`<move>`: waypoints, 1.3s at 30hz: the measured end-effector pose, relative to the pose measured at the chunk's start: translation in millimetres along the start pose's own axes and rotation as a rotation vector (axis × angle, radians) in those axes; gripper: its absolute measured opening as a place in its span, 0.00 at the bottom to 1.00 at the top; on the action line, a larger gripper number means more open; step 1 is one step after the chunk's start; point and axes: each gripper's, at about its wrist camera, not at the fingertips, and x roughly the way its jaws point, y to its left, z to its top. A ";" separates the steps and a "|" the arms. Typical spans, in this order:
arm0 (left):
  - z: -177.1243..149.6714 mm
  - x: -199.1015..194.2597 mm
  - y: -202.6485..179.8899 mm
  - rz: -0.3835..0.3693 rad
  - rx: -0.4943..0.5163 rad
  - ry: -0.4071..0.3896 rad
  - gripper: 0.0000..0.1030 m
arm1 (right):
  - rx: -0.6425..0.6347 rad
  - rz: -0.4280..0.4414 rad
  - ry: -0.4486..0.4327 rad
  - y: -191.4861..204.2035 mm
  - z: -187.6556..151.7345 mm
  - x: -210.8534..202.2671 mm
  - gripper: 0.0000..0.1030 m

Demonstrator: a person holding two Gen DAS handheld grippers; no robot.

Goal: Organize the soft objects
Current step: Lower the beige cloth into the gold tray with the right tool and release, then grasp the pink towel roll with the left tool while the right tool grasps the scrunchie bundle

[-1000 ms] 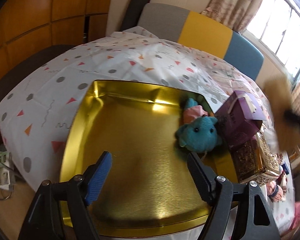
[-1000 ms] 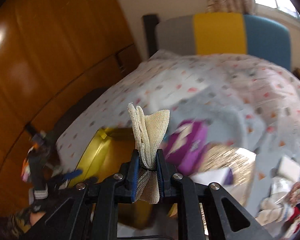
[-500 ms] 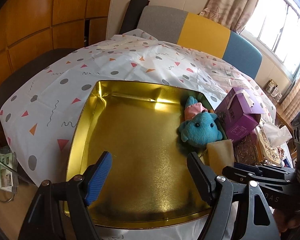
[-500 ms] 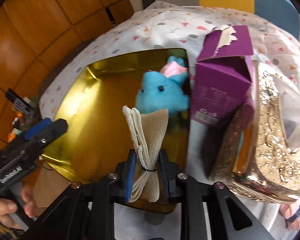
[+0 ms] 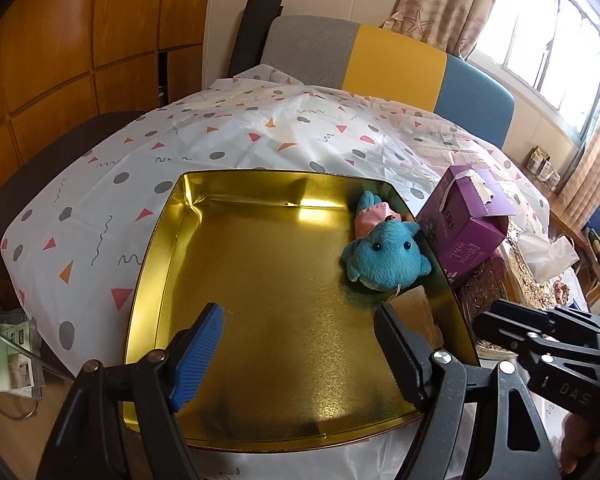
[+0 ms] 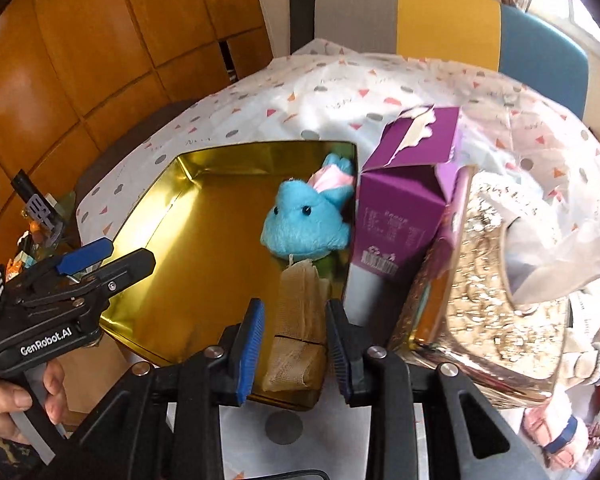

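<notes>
A gold tin [image 5: 156, 240] lies on the patterned tablecloth, with a blue plush toy [image 5: 384, 260] against its right wall. My left gripper [image 5: 298, 316] hovers open over the tin's near half, nothing between its fingers. In the right wrist view the plush [image 6: 304, 224] sits just beyond a folded beige mesh cloth [image 6: 296, 320], which rests in the tin's near right corner. My right gripper [image 6: 294, 308] straddles that cloth and its jaws are opening; the pads stand clear of it on both sides. A person's hand holds the left gripper [image 6: 124, 254] at the left.
A purple carton [image 6: 400, 208] stands right against the tin's right wall, and a glittery gold tissue box [image 6: 492, 300] sits beside it. Small dolls [image 6: 572, 360] lie at the far right. A grey, yellow and blue chair back [image 5: 396, 60] rises behind the table.
The right gripper came down with the mesh cloth to the tin's near right corner, and its jaws have parted from the cloth. The left gripper has stayed put.
</notes>
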 end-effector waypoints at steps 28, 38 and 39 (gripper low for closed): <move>-7.4 -8.9 -45.6 -0.008 0.145 -0.008 0.77 | 0.227 -0.358 -0.178 -149.7 -35.5 -93.1 0.32; -5.6 -29.9 -109.0 -0.187 0.359 -0.053 0.77 | 0.586 -0.597 -0.239 -266.8 -96.5 -136.2 0.37; -4.9 -32.4 -119.9 -0.217 0.395 -0.053 0.77 | 0.635 -0.615 -0.249 -278.8 -105.4 -138.8 0.37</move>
